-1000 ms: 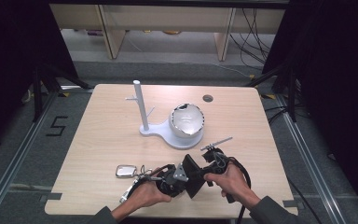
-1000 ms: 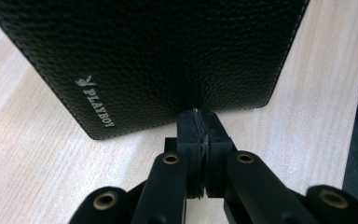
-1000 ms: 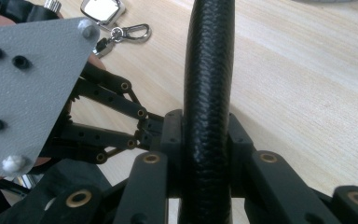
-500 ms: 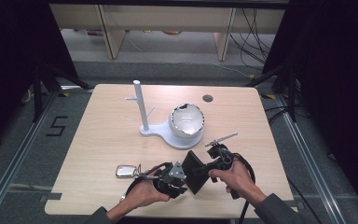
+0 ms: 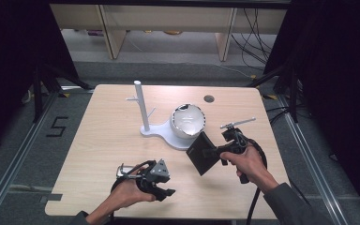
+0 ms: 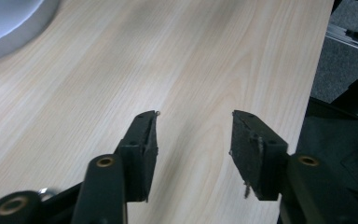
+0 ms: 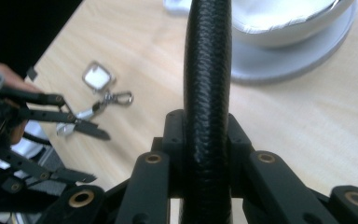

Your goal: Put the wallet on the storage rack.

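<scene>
Right gripper view looks along the right claw [image 7: 207, 140], whose jaws clamp a black leather wallet [image 7: 208, 70] standing edge-on between them. In the high view that wallet [image 5: 203, 152] hangs above the tabletop [image 5: 103, 140], just in front of the white stand [image 5: 161, 131] with its shiny bowl [image 5: 187, 119]. The left claw [image 6: 193, 140] has just been opening; its jaws stand apart with bare wood between them. A keyring [image 7: 98, 77] lies beside it, near the front edge.
</scene>
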{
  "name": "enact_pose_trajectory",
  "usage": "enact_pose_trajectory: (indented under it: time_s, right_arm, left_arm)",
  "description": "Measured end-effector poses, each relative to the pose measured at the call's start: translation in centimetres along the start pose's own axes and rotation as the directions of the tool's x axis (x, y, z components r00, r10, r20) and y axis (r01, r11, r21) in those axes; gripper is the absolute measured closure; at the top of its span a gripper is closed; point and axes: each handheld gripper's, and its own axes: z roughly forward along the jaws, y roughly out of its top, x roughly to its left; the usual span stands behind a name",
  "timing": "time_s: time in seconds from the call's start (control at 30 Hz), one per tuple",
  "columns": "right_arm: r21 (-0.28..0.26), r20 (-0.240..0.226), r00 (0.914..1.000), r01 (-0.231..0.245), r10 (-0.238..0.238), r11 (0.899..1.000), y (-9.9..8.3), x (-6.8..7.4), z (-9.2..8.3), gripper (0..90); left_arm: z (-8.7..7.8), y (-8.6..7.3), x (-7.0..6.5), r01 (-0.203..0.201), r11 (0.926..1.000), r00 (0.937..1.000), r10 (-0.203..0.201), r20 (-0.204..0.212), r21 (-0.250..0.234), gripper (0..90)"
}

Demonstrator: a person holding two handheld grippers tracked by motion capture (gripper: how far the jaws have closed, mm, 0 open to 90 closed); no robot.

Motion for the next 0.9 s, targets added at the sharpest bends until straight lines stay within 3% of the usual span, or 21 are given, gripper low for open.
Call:
enact_pose_trajectory:
  time_s: [0.03,0.1,0.13,0.17,0.2,0.23,0.27,0.37,0.43,0.47,0.5,0.53,0.57,0.6,0.67,0.7,0.73,0.77,0.9]
  right_arm:
    - [-0.007,0.009,0.9999,-0.008,0.008,1.000,0.2,-0.1,-0.2,76.6]
    - [-0.033,0.015,0.9999,0.000,0.000,0.999,0.8,-0.6,-0.5,76.5]
    - [-0.032,-0.001,0.9995,-0.032,0.032,0.999,1.0,-0.6,-0.6,76.5]
    - [-0.033,0.014,0.9991,-0.039,0.039,0.999,1.3,-0.7,-0.7,76.5]
    - [-0.050,0.016,0.9998,-0.007,0.008,0.999,1.5,-1.1,-0.7,76.5]
    - [-0.048,0.010,0.9990,-0.043,0.044,0.998,1.8,-1.0,-1.0,76.5]
    - [-0.054,0.007,0.9986,-0.052,0.052,0.997,1.9,-1.1,-1.1,76.5]
    - [-0.072,0.011,0.9973,-0.071,0.072,0.995,2.7,-1.6,-1.4,76.5]
    - [-0.096,0.019,0.9988,-0.042,0.044,0.994,3.1,-2.1,-1.7,76.5]
    - [-0.110,0.019,0.9989,-0.040,0.043,0.993,3.4,-2.3,-1.8,76.5]
    - [-0.113,0.016,0.9985,-0.051,0.053,0.992,3.5,-2.4,-1.8,76.5]
    - [-0.115,0.009,0.9972,-0.073,0.074,0.991,3.7,-2.4,-1.9,76.5]
    - [-0.125,0.017,0.9981,-0.057,0.060,0.991,3.9,-2.6,-2.0,76.5]
    - [-0.130,0.017,0.9973,-0.069,0.072,0.989,4.1,-2.7,-2.0,76.5]
    - [-0.140,0.007,0.9971,-0.074,0.076,0.987,4.4,-2.9,-2.1,76.5]
    - [-0.144,0.010,0.9973,-0.071,0.073,0.987,4.5,-3.0,-2.2,76.5]
    - [-0.146,0.026,0.9966,-0.074,0.078,0.987,4.7,-3.0,-2.2,76.5]
    - [-0.153,0.012,0.9967,-0.077,0.080,0.985,4.9,-3.1,-2.2,76.5]
    - [-0.173,0.004,0.9954,-0.094,0.096,0.980,5.5,-3.5,-2.2,76.5]
  left_arm:
    - [-0.3,-0.3,0.2,-0.013,0.9997,0.9999,0.013,0.003,0.019,47.6]
    - [-0.7,-0.9,0.4,0.001,0.9998,1.0000,-0.001,0.002,0.018,45.2]
    - [-0.8,-1.2,0.4,0.017,0.9998,0.9998,-0.017,-0.004,0.010,43.6]
    - [-1.0,-1.4,0.5,0.015,0.9997,0.9999,-0.015,0.000,0.019,41.8]
    - [-1.3,-1.7,0.6,0.018,0.9997,0.9998,-0.018,-0.005,0.013,41.1]
    - [-1.3,-1.9,0.5,0.042,0.9991,0.9991,-0.042,-0.004,-0.006,40.3]
    - [-1.6,-2.2,0.7,0.024,0.9997,0.9997,-0.024,-0.009,0.010,39.6]
    - [-2.1,-2.9,0.8,0.031,0.9995,0.9995,-0.031,-0.011,0.011,37.8]
    - [-2.2,-3.4,0.5,0.068,0.9974,0.9976,-0.068,-0.015,-0.023,37.2]
    - [-2.5,-3.5,0.7,0.040,0.9992,0.9990,-0.040,-0.017,0.002,36.8]
    - [-2.4,-3.7,0.5,0.079,0.9966,0.9967,-0.079,-0.018,-0.026,36.4]
    - [-2.6,-3.9,0.7,0.046,0.9989,0.9987,-0.046,-0.021,0.007,36.1]
    - [-2.6,-4.2,0.6,0.071,0.9974,0.9972,-0.072,-0.020,-0.012,35.7]
    - [-2.7,-4.3,0.7,0.068,0.9977,0.9974,-0.068,-0.022,-0.007,35.3]
    - [-2.5,-4.7,0.3,0.107,0.9936,0.9940,-0.108,-0.019,-0.035,34.6]
    - [-2.7,-4.8,0.5,0.088,0.9960,0.9958,-0.089,-0.021,-0.015,34.4]
    - [-2.7,-5.0,0.2,0.117,0.9926,0.9929,-0.117,-0.021,-0.032,34.0]
    - [-2.6,-5.1,0.1,0.133,0.9900,0.9908,-0.134,-0.019,-0.047,33.5]
    - [-2.9,-5.6,0.0,0.110,0.9935,0.9938,-0.110,-0.018,-0.029,32.4]
